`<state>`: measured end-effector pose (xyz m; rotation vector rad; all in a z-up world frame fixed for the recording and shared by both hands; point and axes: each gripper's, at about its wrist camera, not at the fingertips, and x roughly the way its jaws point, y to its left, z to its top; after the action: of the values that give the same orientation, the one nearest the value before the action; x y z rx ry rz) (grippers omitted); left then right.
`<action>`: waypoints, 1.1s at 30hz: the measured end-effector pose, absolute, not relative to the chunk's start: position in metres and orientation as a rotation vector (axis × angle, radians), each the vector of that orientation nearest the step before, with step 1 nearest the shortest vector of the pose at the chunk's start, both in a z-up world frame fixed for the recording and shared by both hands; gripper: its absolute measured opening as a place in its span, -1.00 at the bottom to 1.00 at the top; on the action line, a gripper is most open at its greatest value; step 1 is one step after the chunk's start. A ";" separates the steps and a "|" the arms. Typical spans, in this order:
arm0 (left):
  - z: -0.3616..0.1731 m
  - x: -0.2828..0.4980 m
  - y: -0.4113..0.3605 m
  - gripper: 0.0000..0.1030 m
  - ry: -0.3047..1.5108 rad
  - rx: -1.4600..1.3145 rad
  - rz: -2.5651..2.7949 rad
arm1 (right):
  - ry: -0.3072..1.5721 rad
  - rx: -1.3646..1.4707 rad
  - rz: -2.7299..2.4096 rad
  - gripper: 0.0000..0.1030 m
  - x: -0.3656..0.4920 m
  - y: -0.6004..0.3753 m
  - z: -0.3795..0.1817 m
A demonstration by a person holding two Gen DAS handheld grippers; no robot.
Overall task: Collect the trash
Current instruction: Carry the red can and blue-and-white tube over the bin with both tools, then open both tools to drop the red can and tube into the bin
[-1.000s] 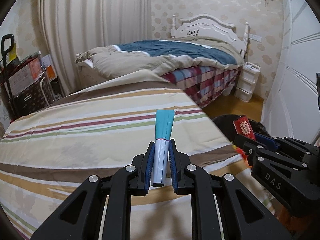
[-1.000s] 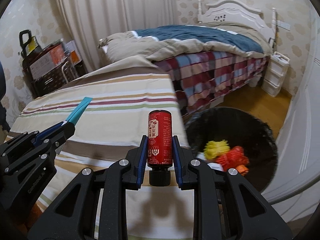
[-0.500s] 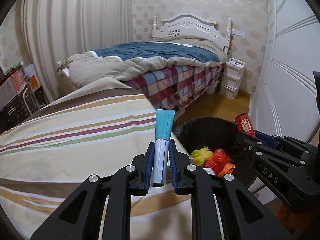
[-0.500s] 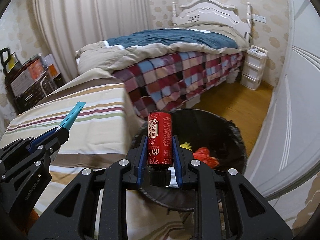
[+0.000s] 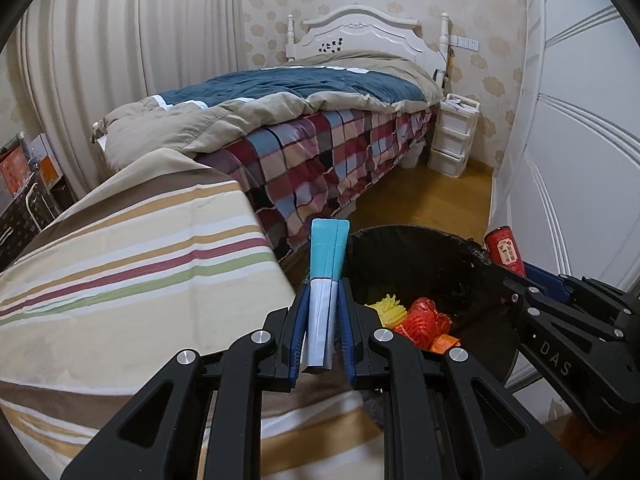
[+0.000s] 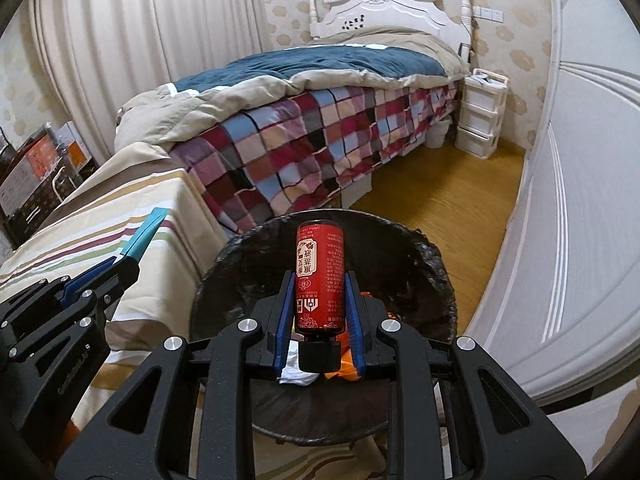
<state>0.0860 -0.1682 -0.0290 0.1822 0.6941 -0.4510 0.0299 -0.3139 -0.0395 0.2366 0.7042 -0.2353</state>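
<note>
A: Edges near the tools?
B: To the left, the corner of the striped bedding (image 5: 132,264), dropping off just beside the bin rim (image 6: 436,256). To the right, a white panelled door (image 6: 580,208), close behind the bin. Beyond, a strip of bare wooden floor (image 6: 444,192) running between the checked bed (image 6: 304,140) and the door, up to a white drawer unit (image 6: 482,116) by the headboard.

A: Left gripper (image 5: 322,312)?
B: Clamped tight on a flattened teal and white wrapper (image 5: 325,276), pointing up and forward, right at the near rim of the bin, beside the bedding corner.

A: Right gripper (image 6: 320,300)?
B: Closed on a red bottle (image 6: 320,276), black cap toward the camera, hanging over the bin opening.

A: Inside the bin (image 5: 440,264)?
B: Black liner; at the bottom a yellow foam net (image 5: 390,306), a red one (image 5: 424,316), an orange scrap (image 5: 444,342). Something white under the bottle cap, too hidden to name.
</note>
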 end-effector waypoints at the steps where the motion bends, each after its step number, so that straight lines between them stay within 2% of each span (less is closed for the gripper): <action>1: -0.030 0.088 -0.172 -0.66 0.695 0.188 -0.450 | 0.705 0.240 -0.239 -0.55 0.031 -0.316 -0.041; 17: -0.038 0.100 -0.203 -0.64 0.724 0.233 -0.443 | 0.732 0.258 -0.274 -0.54 0.044 -0.334 -0.055; 22: -0.039 0.101 -0.206 -0.54 0.727 0.239 -0.446 | 0.729 0.261 -0.286 -0.51 0.044 -0.336 -0.056; 23: -0.039 0.102 -0.207 -0.45 0.728 0.242 -0.446 | 0.728 0.263 -0.288 -0.49 0.043 -0.337 -0.055; 26: -0.038 0.100 -0.207 -0.02 0.720 0.238 -0.440 | 0.717 0.261 -0.303 -0.19 0.040 -0.338 -0.053; 28: -0.037 0.098 -0.205 0.12 0.709 0.234 -0.435 | 0.710 0.257 -0.312 -0.13 0.039 -0.338 -0.051; 30: -0.035 0.098 -0.203 0.35 0.698 0.237 -0.425 | 0.707 0.254 -0.319 0.04 0.037 -0.338 -0.050; 33: -0.031 0.097 -0.198 0.46 0.685 0.234 -0.404 | 0.696 0.248 -0.338 0.20 0.033 -0.339 -0.046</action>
<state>0.0968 -0.1982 -0.0310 0.2343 0.6847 -0.4043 0.0331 -0.3392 -0.0462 0.2477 0.6960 -0.3383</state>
